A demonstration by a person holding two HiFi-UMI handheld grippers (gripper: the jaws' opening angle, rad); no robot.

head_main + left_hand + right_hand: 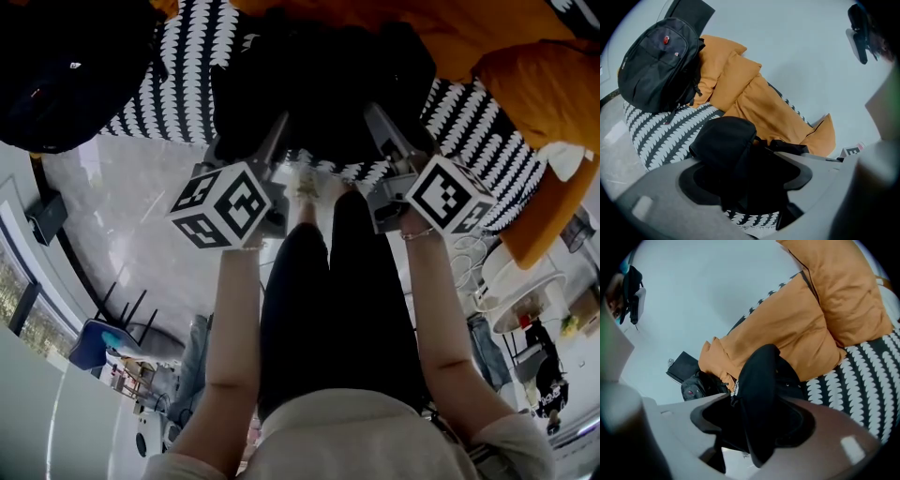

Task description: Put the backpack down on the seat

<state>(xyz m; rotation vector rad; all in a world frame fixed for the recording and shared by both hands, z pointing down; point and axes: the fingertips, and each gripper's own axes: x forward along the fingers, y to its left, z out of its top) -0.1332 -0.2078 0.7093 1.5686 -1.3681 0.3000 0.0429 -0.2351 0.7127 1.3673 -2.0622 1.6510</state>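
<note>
On the seat (183,84), backpack (319,84): soft, floppy, I judge; take by its top. Left tool (740,176) and right tool (757,423) gape, fabric slack between.

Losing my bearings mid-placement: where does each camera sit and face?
Head view: on the head, facing steeply down at the backpack on the seat; forearms, legs, left gripper and right gripper show.
Left gripper view: on that gripper, along its open jaws over backpack fabric towards orange cushions.
Right gripper view: likewise, from the other side.
Shared: backpack, seat, cushions.
</note>
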